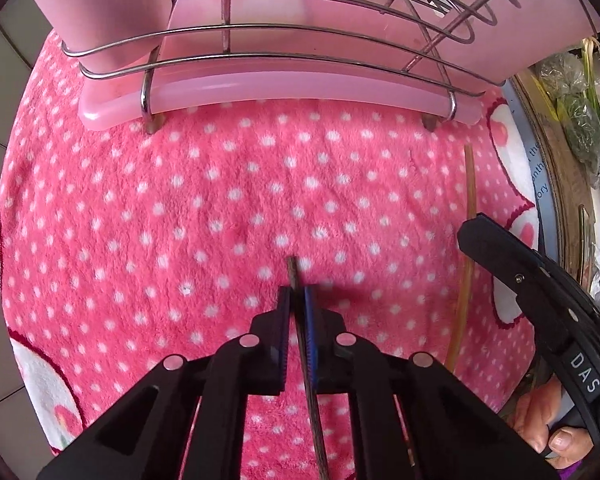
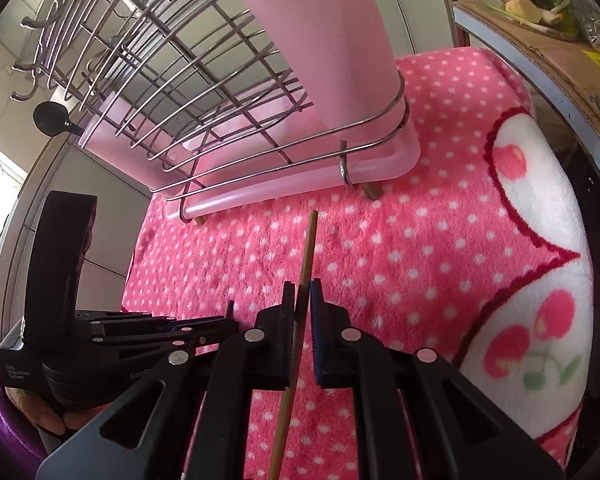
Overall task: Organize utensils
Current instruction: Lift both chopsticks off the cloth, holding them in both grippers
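Observation:
My left gripper [image 1: 297, 294] points steeply down at a pink polka-dot blanket [image 1: 220, 200] and is shut on a thin dark chopstick [image 1: 292, 270], whose tip sticks out just past the pads. My right gripper [image 2: 302, 288] is shut on a light bamboo chopstick [image 2: 309, 248] that reaches toward the rack. The same bamboo stick [image 1: 467, 240] appears at the right of the left wrist view, beside the right gripper's black housing [image 1: 540, 292]. Behind both stands a wire dish rack [image 2: 228, 112] on a pink drip tray [image 1: 260, 92], with a pink utensil cup [image 2: 328, 40] in it.
A cardboard box [image 2: 548, 56] with greens on it borders the blanket on the right. A black spoon [image 2: 50, 118] hangs from the rack's left side near several hooks. The left gripper [image 2: 224, 320] lies low at the left of the right wrist view. Tiled wall is behind.

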